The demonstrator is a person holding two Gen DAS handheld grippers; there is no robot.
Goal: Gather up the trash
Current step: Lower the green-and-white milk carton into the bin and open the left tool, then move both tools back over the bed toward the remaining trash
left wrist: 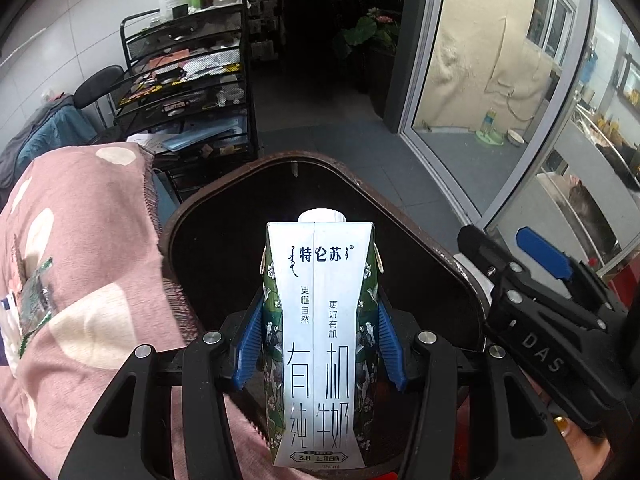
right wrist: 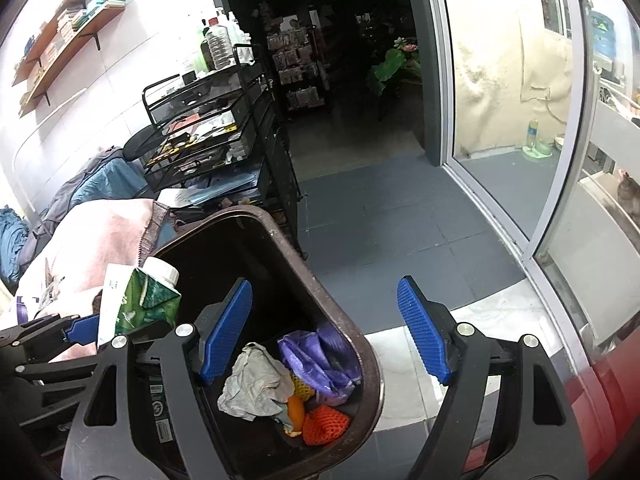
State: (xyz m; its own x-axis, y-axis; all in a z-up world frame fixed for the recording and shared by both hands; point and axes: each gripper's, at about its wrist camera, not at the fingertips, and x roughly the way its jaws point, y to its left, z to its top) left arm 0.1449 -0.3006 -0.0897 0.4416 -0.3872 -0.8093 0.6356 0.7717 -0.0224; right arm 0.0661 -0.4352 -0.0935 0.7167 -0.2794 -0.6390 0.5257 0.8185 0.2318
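Dark brown plastic waste bin (right wrist: 340, 312) stands open on the grey floor. Left tongs (left wrist: 318, 344) are clamped on a white-and-green milk carton (left wrist: 320, 340), held above the bin mouth. Right tongs (right wrist: 324, 328) stand apart, empty, straddling the bin rim. Risk: the carton, released off-centre, may strike the rim and fall outside. Only the right view shows the contents: crumpled grey paper (right wrist: 256, 380), purple plastic bag (right wrist: 320, 360), orange netting (right wrist: 324, 424).

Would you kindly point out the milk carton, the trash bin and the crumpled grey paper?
milk carton (left wrist: 320, 344), left wrist view, white front panel.
trash bin (right wrist: 370, 360), right wrist view, brown rim.
crumpled grey paper (right wrist: 256, 384), right wrist view, its middle.
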